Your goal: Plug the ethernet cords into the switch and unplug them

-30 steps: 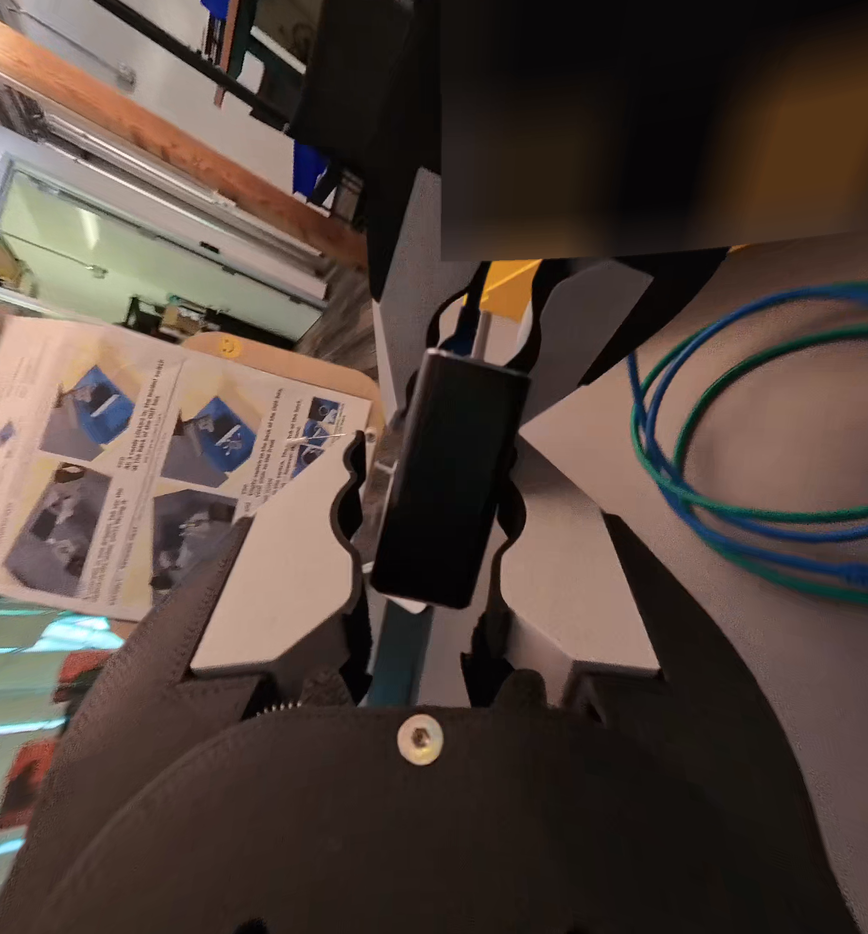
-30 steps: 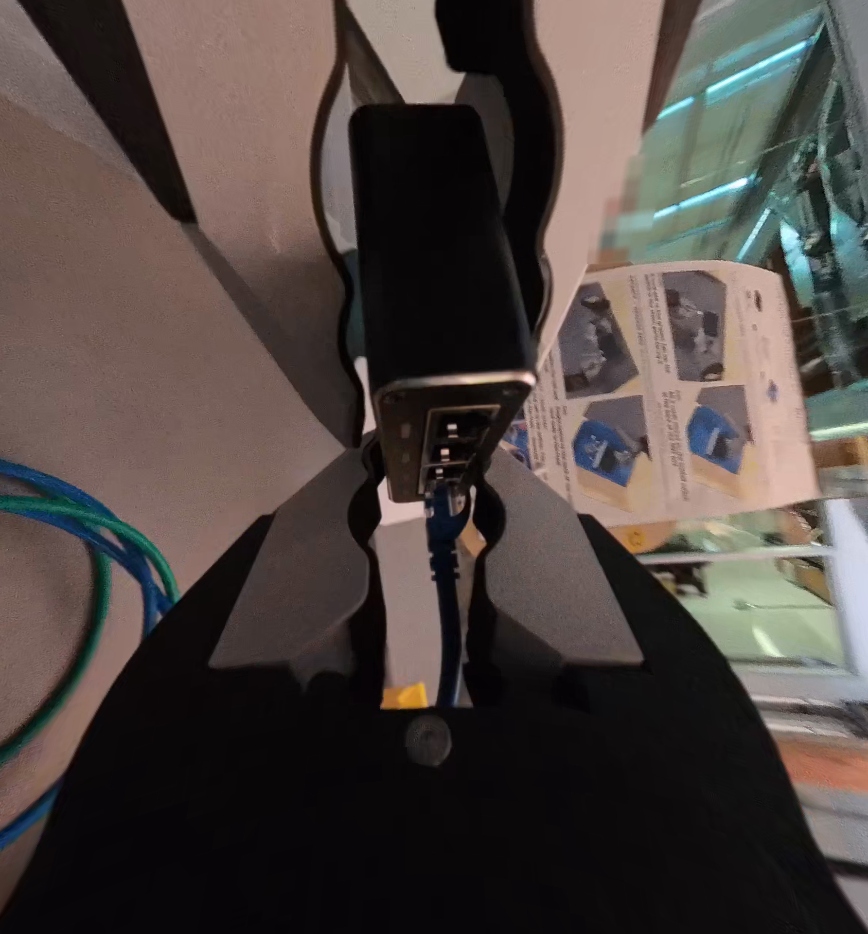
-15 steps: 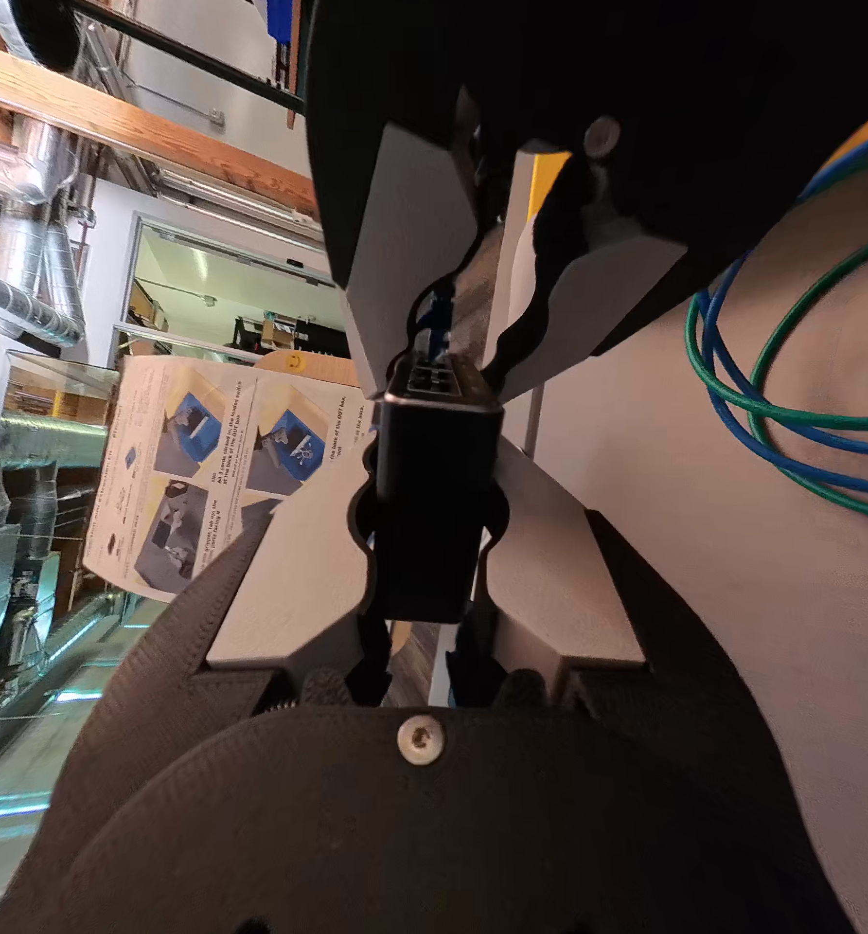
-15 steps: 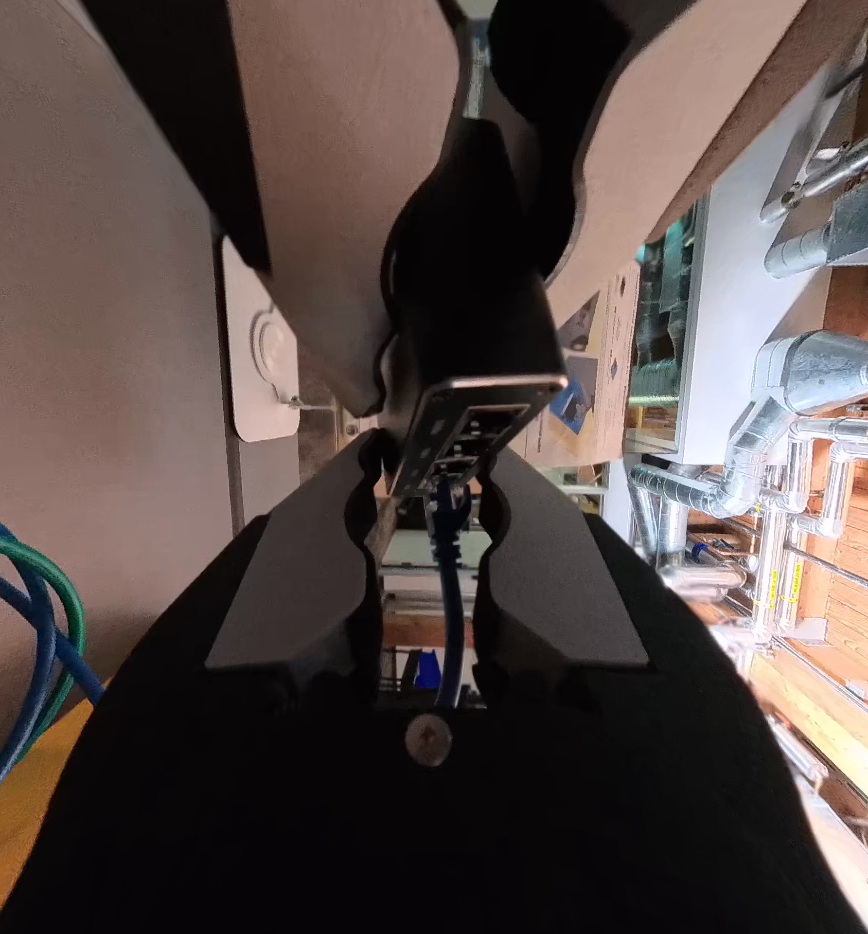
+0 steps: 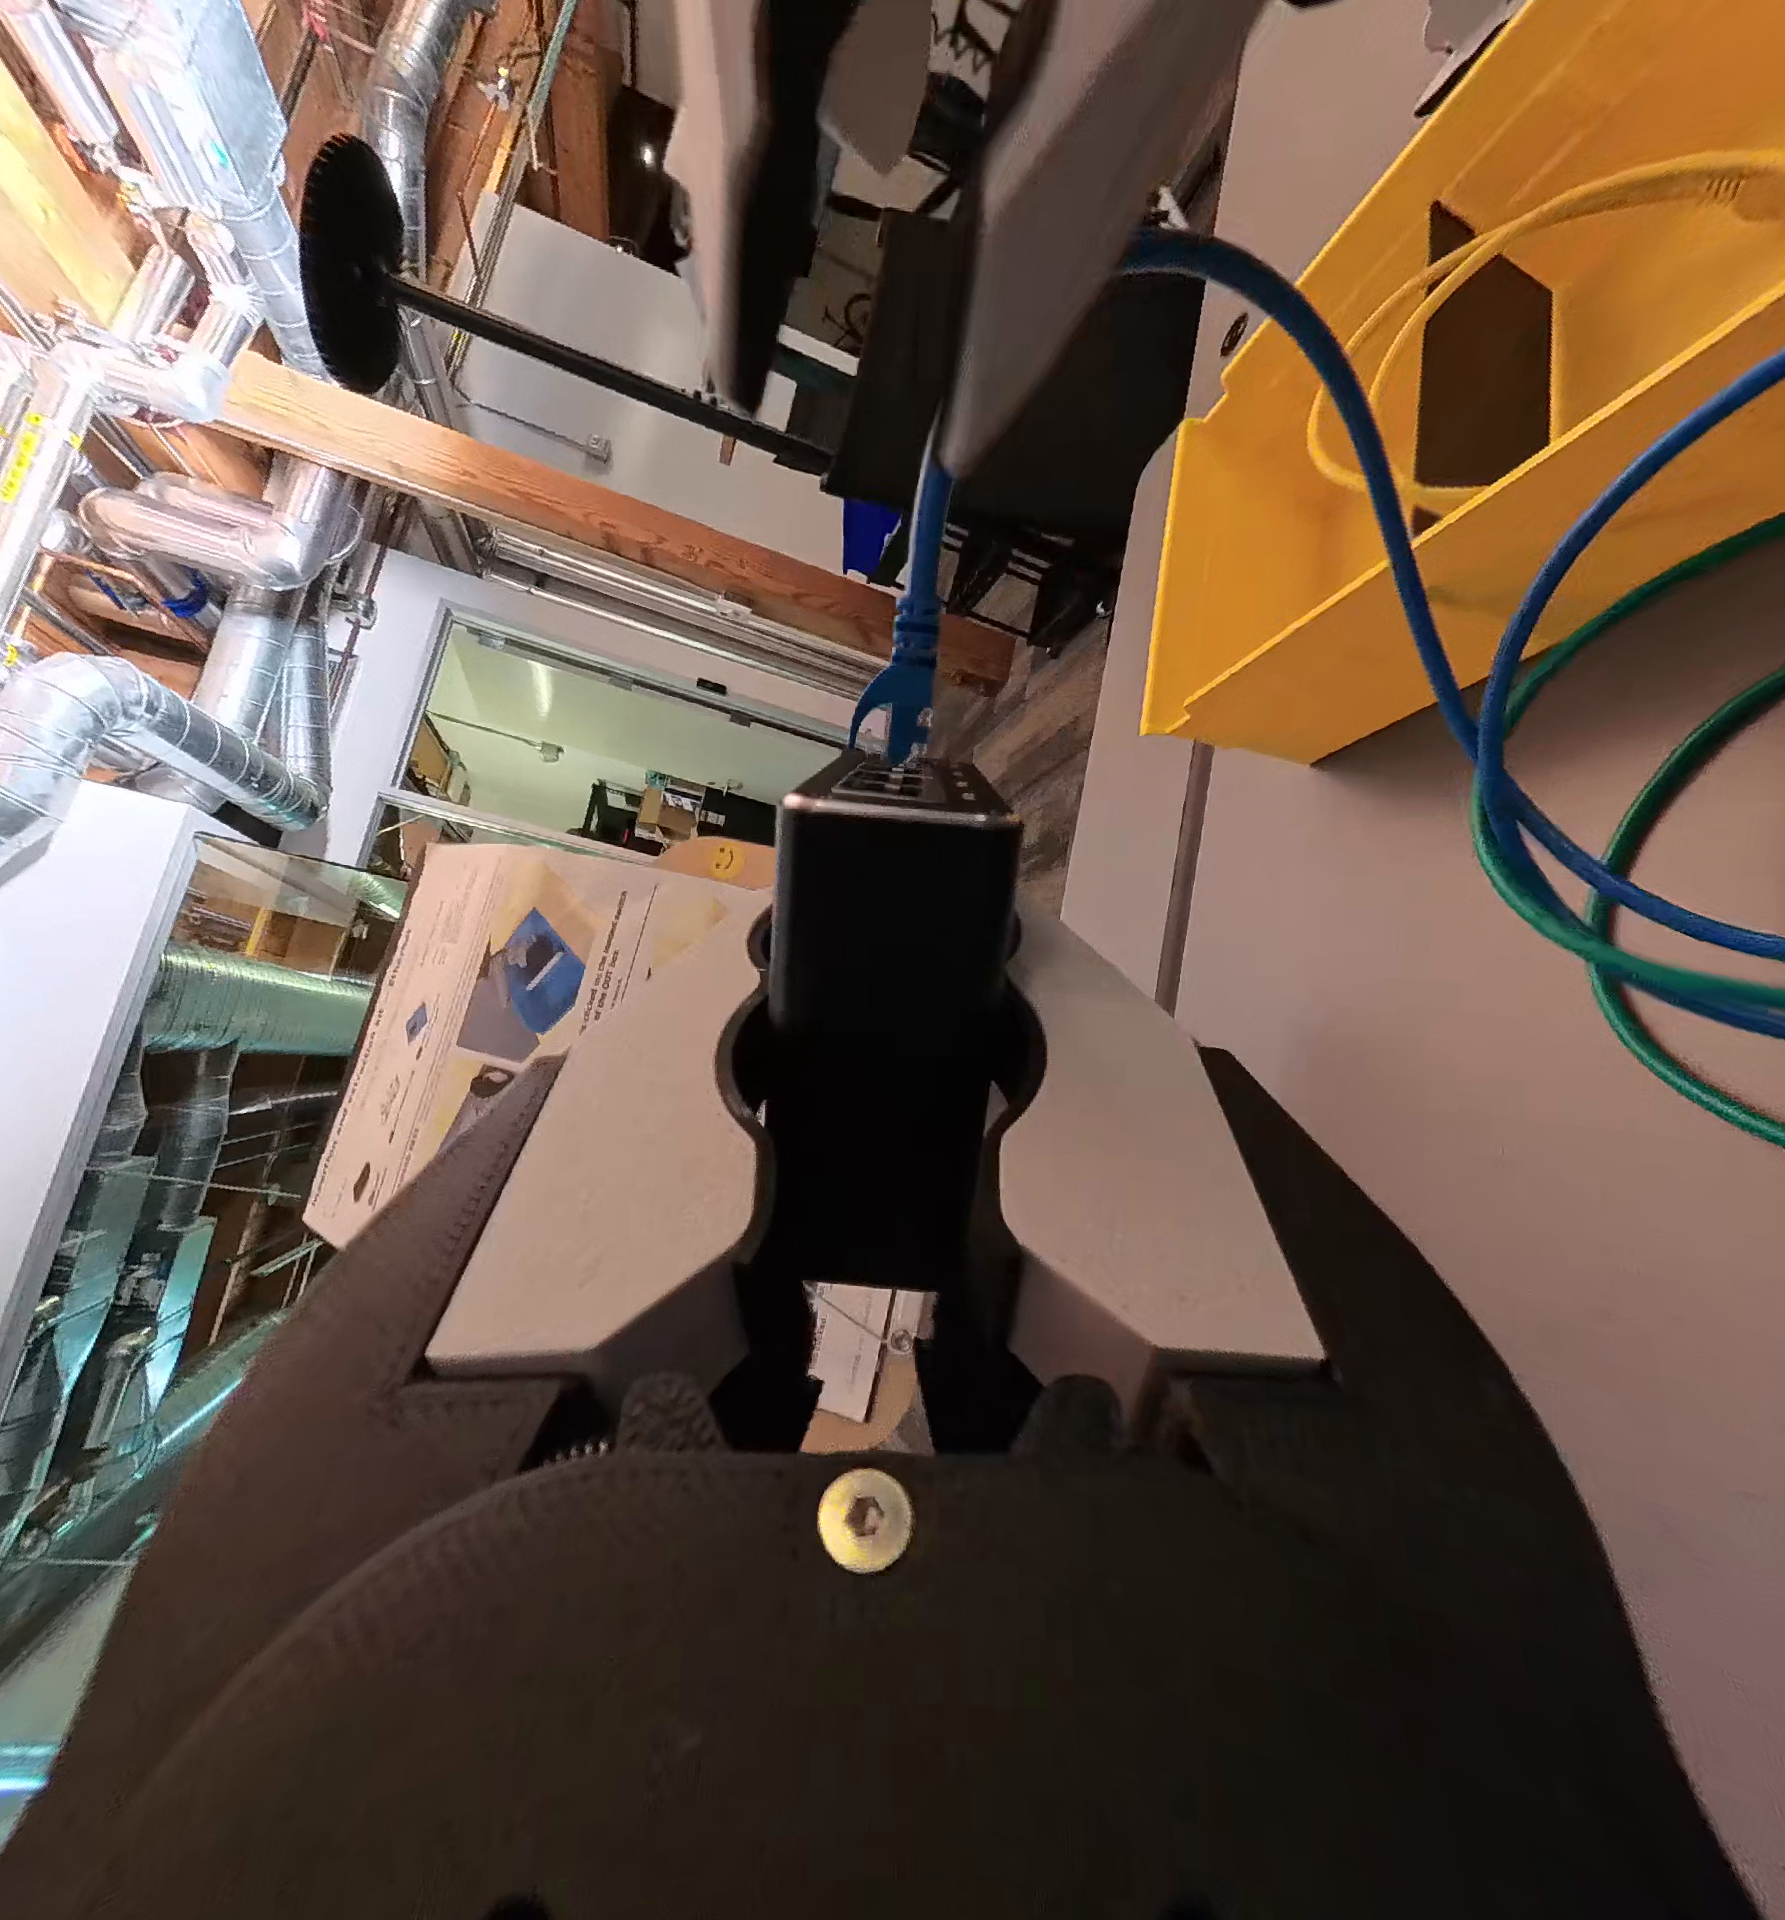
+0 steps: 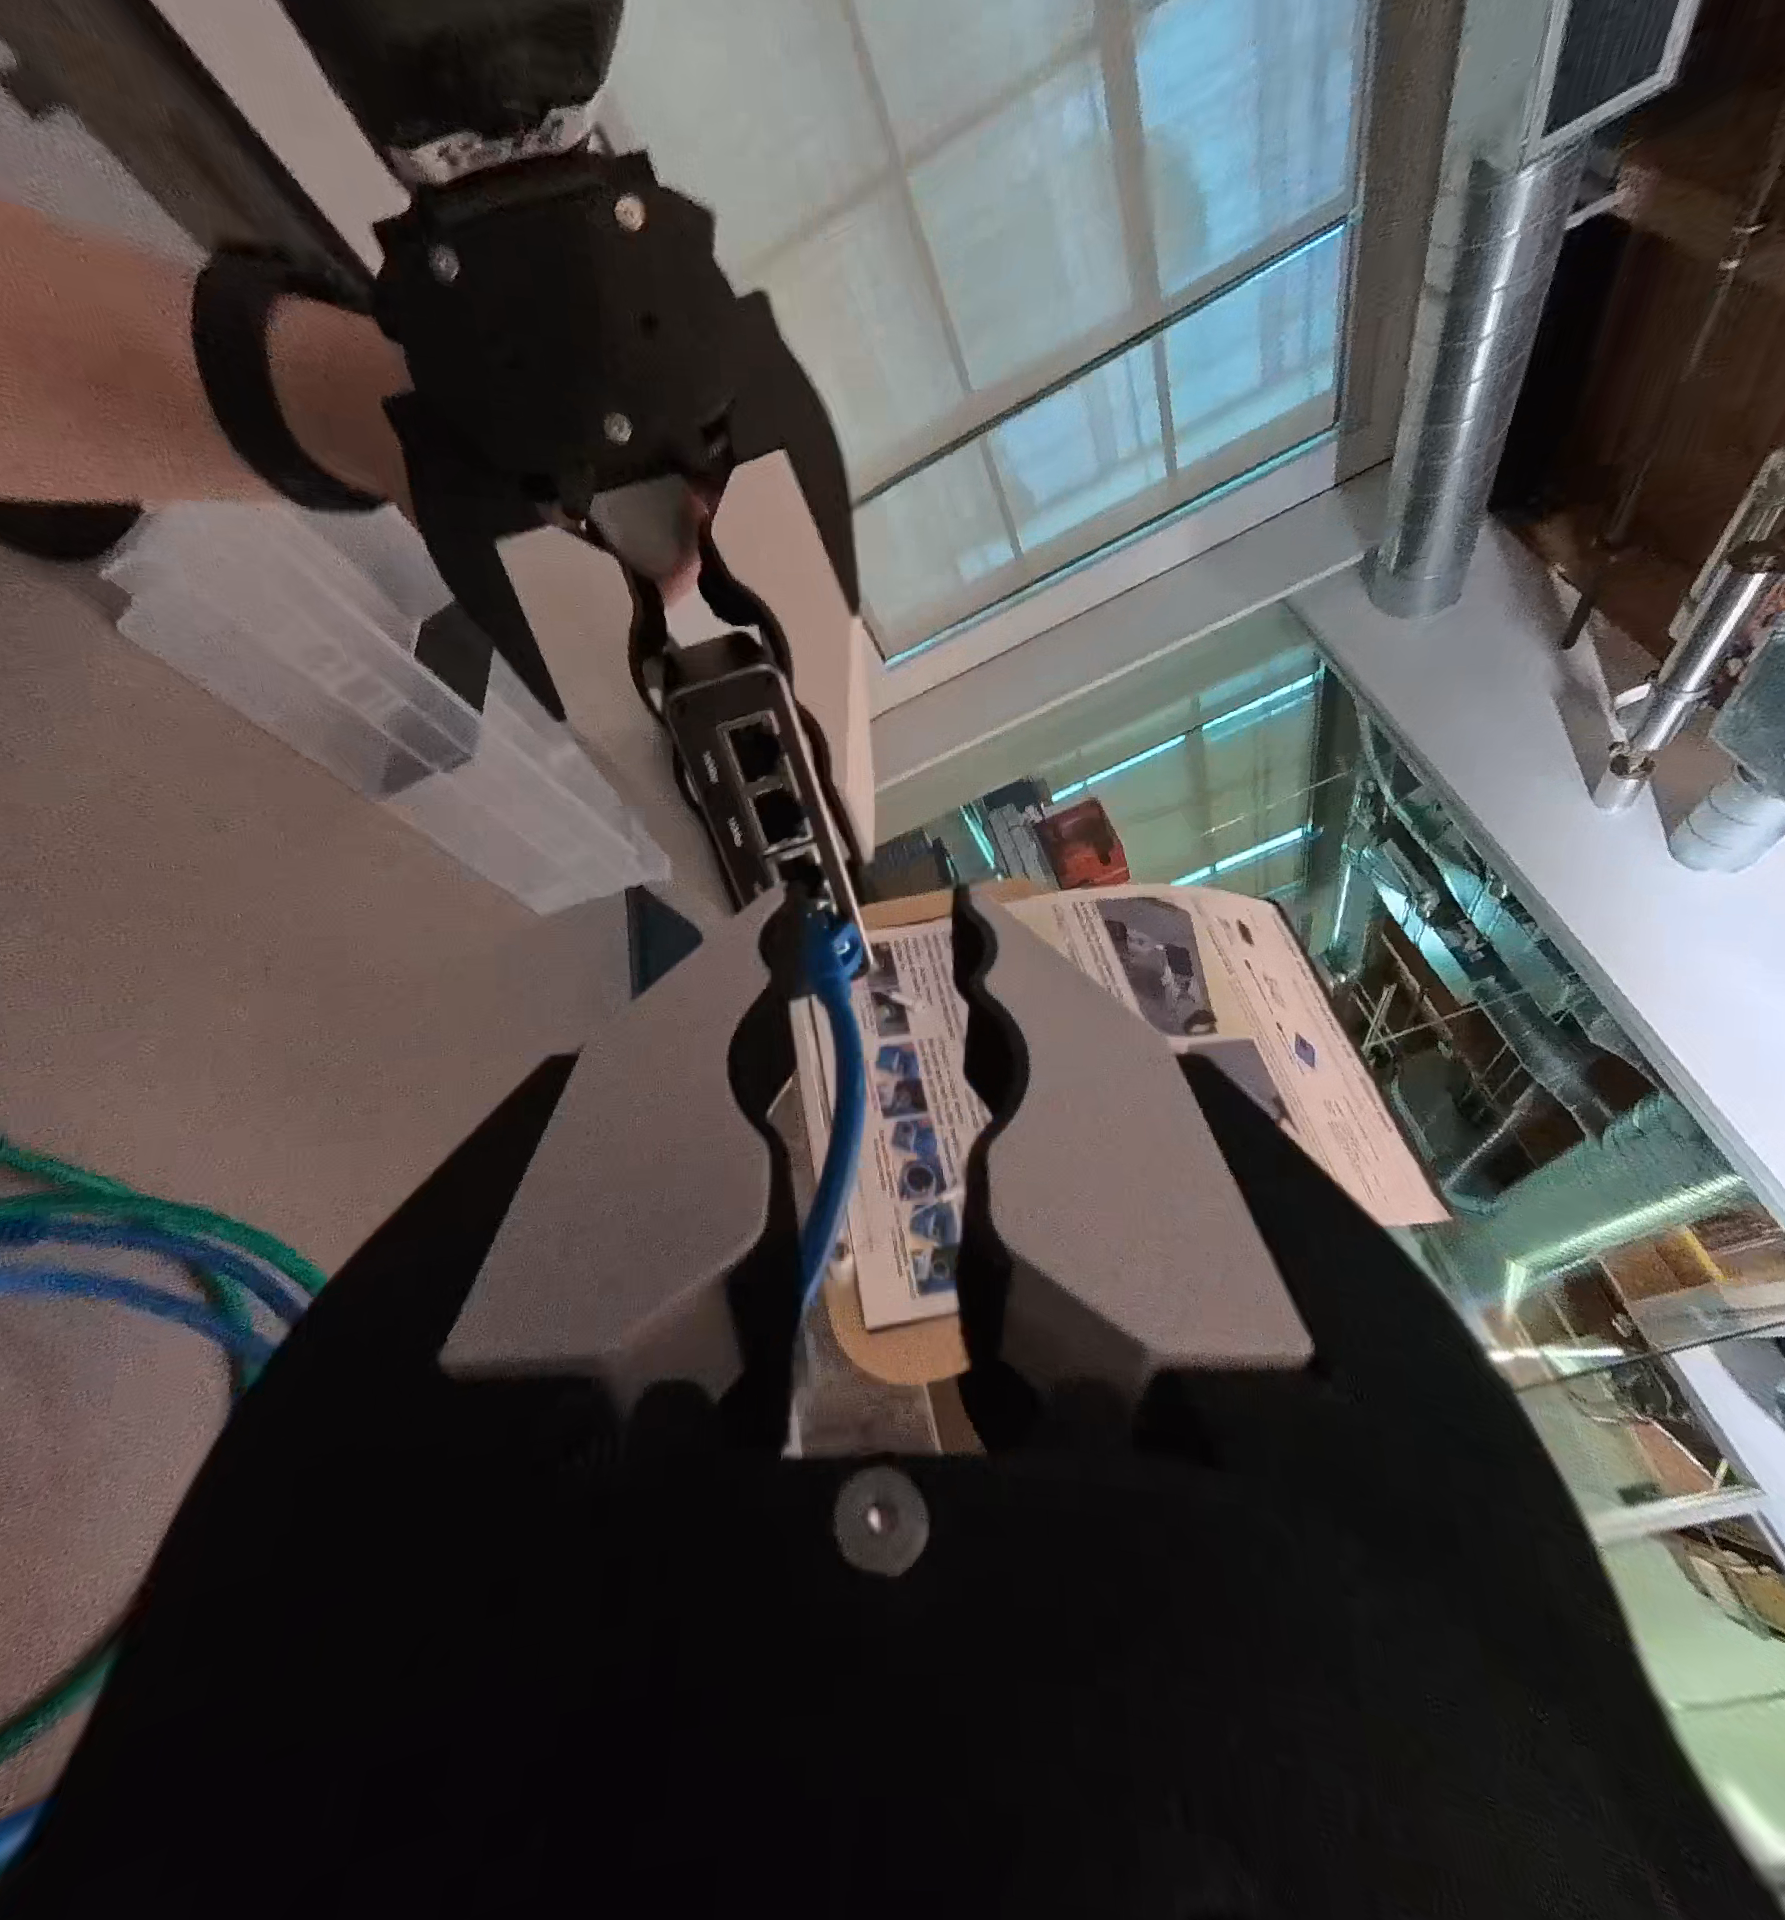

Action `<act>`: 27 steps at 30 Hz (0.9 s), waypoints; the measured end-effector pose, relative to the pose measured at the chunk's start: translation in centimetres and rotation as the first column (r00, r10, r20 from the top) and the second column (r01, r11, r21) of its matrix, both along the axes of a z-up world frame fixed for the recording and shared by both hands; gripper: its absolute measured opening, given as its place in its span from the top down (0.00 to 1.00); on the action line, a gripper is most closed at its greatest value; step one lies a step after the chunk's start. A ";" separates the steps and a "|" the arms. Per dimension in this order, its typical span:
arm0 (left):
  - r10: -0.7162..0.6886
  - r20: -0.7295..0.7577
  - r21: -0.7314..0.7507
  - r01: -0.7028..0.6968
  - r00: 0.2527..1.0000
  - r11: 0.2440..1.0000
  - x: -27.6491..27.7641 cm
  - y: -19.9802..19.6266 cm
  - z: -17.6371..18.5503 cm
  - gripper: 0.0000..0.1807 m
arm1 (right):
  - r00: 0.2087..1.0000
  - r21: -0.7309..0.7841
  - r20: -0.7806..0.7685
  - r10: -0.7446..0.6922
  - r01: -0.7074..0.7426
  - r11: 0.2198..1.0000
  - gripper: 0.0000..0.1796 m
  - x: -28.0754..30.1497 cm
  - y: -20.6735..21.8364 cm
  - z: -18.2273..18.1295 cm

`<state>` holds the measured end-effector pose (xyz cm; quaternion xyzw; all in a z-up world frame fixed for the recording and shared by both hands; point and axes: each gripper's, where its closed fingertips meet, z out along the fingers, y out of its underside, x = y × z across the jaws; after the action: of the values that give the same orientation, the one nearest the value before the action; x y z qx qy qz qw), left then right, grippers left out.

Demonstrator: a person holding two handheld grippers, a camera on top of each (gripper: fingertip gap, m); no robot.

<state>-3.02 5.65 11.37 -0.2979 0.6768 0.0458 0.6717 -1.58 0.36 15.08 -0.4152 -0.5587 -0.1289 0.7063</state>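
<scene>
Two tools face each other in the air beside the grey surface (image 5: pixel 1439 1195), with the switch (image 5: pixel 893 1029) between them. It is a small black box with rounded edges, clamped by its body in the left tool (image 5: pixel 888 1049); its far face, rimmed in metal, carries a row of ports. From the right wrist view three ports show on that face (image 6: pixel 763 790), two empty and the blue cord's plug (image 6: pixel 826 951) seated in the one nearest the right tool. The right tool (image 6: pixel 867 997) stands with its fingers apart, the blue cord (image 6: pixel 841 1122) running loose through the gap and touching neither pad. The cord's slack loops with a green cord (image 5: pixel 1698 1039) on the surface. A yellow bin (image 5: pixel 1490 364) holding a yellow cord (image 5: pixel 1387 312) sits at the far right, and a clear plastic box (image 6: pixel 348 675) lies on the surface to the left. A printed sheet (image 5: pixel 514 997) on cardboard stands at its edge. Beyond are silver ducts (image 5: pixel 140 727), wooden beams, and tall windows (image 6: pixel 1075 312).
</scene>
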 end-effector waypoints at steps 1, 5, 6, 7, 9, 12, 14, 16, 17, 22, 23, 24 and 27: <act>-0.006 -0.003 0.000 0.006 1.000 1.000 0.1 -0.3 0.0 0.81 | 0.998 -0.010 0.051 -0.038 0.039 0.999 0.85 0.2 0.3 -0.7; -0.029 -0.009 0.013 0.029 1.000 1.000 0.4 -1.3 0.0 0.81 | 0.986 -0.020 0.134 -0.104 0.107 0.994 0.86 0.1 1.1 -2.0; -0.037 -0.012 0.015 0.037 0.999 0.999 0.5 -1.6 -0.1 0.81 | 0.983 -0.022 0.144 -0.112 0.116 0.993 0.86 0.0 1.3 -2.2; -0.047 -0.013 0.017 0.047 0.999 0.999 0.6 -1.9 -0.1 0.81 | 0.979 -0.025 0.160 -0.123 0.128 0.991 0.87 0.1 1.5 -2.5; -0.057 -0.019 0.018 0.057 0.998 0.998 0.7 -2.4 -0.2 0.81 | 0.968 -0.033 0.196 -0.156 0.165 0.986 0.87 0.3 2.2 -3.2; -0.067 -0.030 0.015 0.068 0.997 0.998 0.8 -2.7 -0.4 0.81 | 0.969 0.000 0.204 -0.143 0.146 0.989 0.92 -0.1 2.1 -3.1; -0.077 -0.029 0.007 0.077 0.997 0.997 0.8 -2.7 -0.4 0.81 | 0.969 0.009 0.206 -0.137 0.138 0.990 0.92 -0.2 2.0 -3.0; -0.080 -0.037 0.000 0.080 0.996 0.997 0.7 -2.8 -0.5 0.81 | 0.969 0.001 0.209 -0.133 0.136 0.991 0.92 -0.3 2.0 -3.2; -0.078 -0.041 -0.001 0.078 0.996 0.997 0.7 -2.8 -0.5 0.81 | 0.968 0.002 0.213 -0.134 0.137 0.991 0.92 -0.3 2.0 -3.2; -0.089 -0.044 0.000 0.089 0.995 0.996 0.5 -2.9 -0.3 0.81 | 0.967 0.032 0.214 -0.135 0.131 0.991 0.93 -0.5 1.8 -3.1; -0.090 -0.053 -0.009 0.090 0.995 0.996 0.4 -2.9 -0.4 0.81 | 0.966 0.030 0.218 -0.137 0.134 0.991 0.93 -0.6 1.8 -3.2; -0.091 -0.063 -0.017 0.090 0.994 0.996 0.4 -2.9 -0.5 0.81 | 0.963 0.028 0.227 -0.143 0.141 0.990 0.93 -0.6 1.9 -3.4; -0.077 -0.082 -0.013 0.077 0.994 0.997 0.5 -2.9 -0.6 0.80 | 0.956 0.000 0.236 -0.175 0.180 0.984 0.94 -0.5 2.0 -3.8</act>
<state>-2.50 2.79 10.75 -0.2728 0.7153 0.0288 0.6428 -2.06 2.40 11.32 -0.4532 -0.6003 -0.2339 0.6161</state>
